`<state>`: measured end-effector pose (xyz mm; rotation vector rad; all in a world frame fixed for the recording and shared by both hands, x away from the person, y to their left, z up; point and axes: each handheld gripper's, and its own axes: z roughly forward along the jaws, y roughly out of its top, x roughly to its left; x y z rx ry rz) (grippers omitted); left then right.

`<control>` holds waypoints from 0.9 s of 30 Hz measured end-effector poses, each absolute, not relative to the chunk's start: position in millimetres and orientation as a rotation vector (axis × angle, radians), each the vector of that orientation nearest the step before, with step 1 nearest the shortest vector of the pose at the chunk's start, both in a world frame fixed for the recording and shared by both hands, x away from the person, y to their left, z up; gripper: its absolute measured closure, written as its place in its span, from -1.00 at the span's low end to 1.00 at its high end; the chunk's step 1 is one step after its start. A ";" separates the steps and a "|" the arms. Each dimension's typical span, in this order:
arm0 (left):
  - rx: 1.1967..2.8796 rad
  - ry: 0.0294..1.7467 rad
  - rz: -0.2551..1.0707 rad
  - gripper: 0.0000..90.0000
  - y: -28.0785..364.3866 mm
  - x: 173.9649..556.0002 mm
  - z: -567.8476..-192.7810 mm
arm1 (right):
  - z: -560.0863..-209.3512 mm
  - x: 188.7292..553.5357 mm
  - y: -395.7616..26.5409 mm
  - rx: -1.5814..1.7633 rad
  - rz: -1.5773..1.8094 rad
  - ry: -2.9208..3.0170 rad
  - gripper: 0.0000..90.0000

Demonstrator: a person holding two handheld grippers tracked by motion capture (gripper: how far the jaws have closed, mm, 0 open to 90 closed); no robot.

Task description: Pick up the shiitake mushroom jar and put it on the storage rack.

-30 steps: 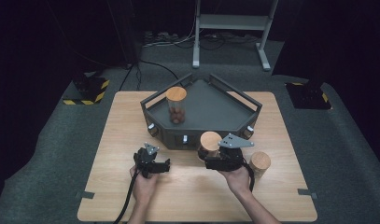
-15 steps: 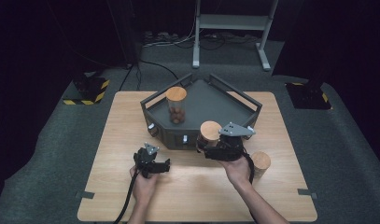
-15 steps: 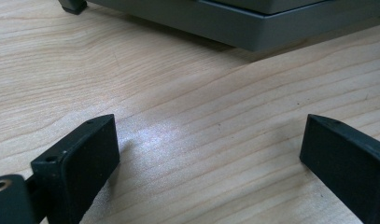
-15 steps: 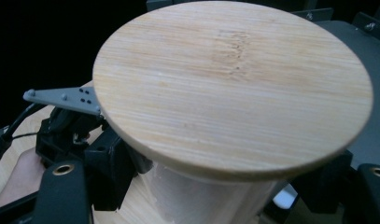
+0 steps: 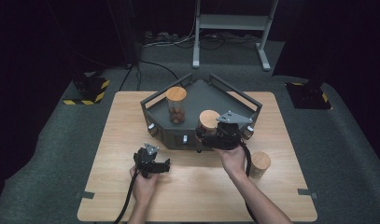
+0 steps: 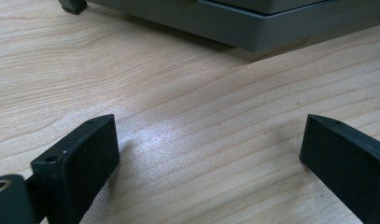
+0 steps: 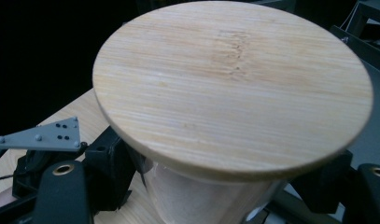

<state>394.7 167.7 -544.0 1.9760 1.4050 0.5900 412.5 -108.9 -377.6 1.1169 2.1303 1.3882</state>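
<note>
My right gripper (image 5: 208, 135) is shut on a glass jar with a round wooden lid (image 5: 209, 118), held in the air over the front wall of the grey tray (image 5: 171, 136). In the right gripper view the lid (image 7: 234, 84) looms close, with the black jaws pressed on the glass body (image 7: 192, 200) from both sides. A second lidded jar (image 5: 176, 105) with brown contents stands upright inside the tray at its back left. My left gripper (image 5: 164, 164) rests low over the table in front of the tray, open (image 6: 211, 154), with nothing but bare wood between its jaws.
A third wooden-lidded jar (image 5: 260, 163) stands on the wooden table (image 5: 113, 135) at the front right, next to my right forearm. The tray's base (image 6: 253, 23) lies just ahead of the left gripper. Dark carpet surrounds the table.
The right gripper has lifted the jar and carried it away from the person, from the table just in front of the tray to above the tray's front edge. The left gripper has stayed still.
</note>
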 end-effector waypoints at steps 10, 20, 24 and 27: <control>1.977 1.405 0.590 -0.90 167.7 394.7 -543.9 | -376.7 428.5 -104.5 1.164 1.352 2.096 -0.43; 1.977 1.405 0.589 -0.90 167.7 394.7 -543.9 | -375.2 443.1 -104.8 1.188 1.319 2.080 -0.43; 1.976 1.405 0.590 -0.90 167.7 394.7 -543.9 | -375.4 449.4 -104.7 1.207 1.307 2.074 -0.44; 1.979 1.404 0.590 -0.90 167.8 394.7 -543.9 | -376.3 453.3 -104.4 1.218 1.303 2.066 -0.43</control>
